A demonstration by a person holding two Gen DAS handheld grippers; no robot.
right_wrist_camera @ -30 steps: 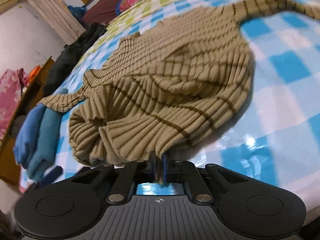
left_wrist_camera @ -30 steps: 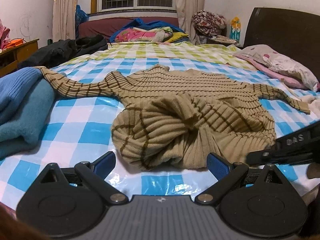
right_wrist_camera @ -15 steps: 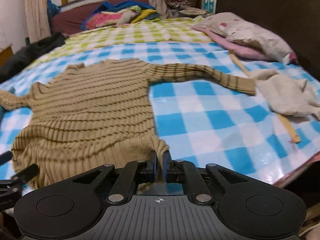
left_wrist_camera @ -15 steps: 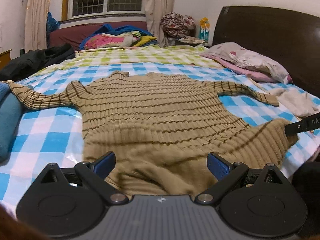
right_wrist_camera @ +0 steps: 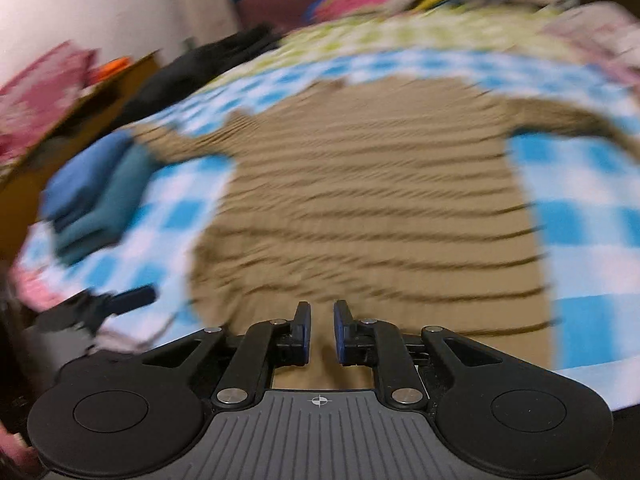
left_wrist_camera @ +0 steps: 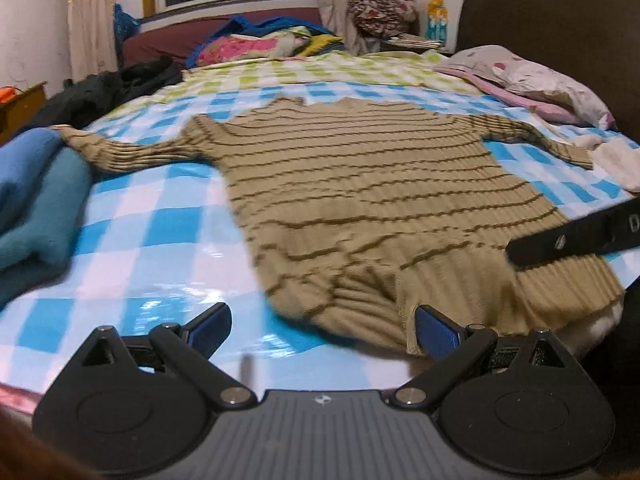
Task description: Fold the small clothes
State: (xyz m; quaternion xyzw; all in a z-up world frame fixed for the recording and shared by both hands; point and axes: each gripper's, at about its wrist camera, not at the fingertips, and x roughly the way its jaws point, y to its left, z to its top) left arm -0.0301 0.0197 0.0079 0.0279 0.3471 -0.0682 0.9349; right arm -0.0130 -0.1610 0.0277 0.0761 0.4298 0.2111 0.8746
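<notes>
Left gripper (left_wrist_camera: 322, 328) fingers wide, empty; right gripper (right_wrist_camera: 319, 330) fingers opening over sweater (left_wrist_camera: 360, 208)

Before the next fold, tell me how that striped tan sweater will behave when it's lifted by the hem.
The striped tan sweater is probably floppy: its ribbed hem already bunches into folds near the left gripper. The long sleeves would likely trail and drag on the glossy checked bed cover, where the knit may slide easily.
</notes>
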